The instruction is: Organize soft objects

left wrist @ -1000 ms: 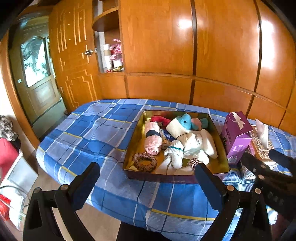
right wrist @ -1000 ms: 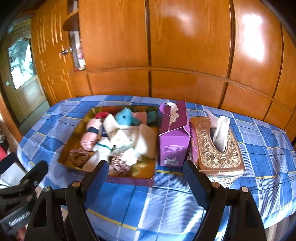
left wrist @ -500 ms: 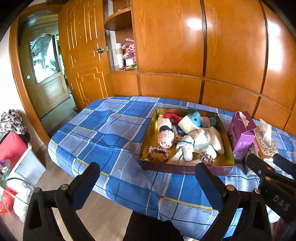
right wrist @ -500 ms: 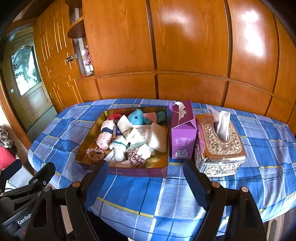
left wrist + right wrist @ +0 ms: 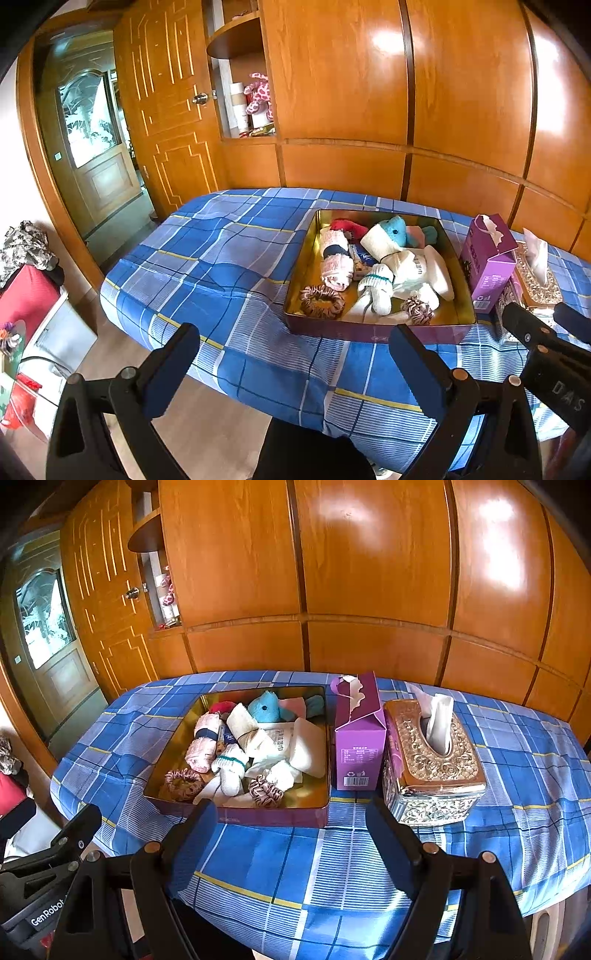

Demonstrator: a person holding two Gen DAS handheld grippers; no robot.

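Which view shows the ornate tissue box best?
The right wrist view: the ornate tissue box sits whole and unobstructed. The left wrist view shows only a sliver, behind the purple carton and the right gripper.

Both wrist cameras look down and forward from the table's near edge. Both see the tray; the left one stands further left.

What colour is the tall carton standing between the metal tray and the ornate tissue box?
Purple carton, clearest in the right wrist view.
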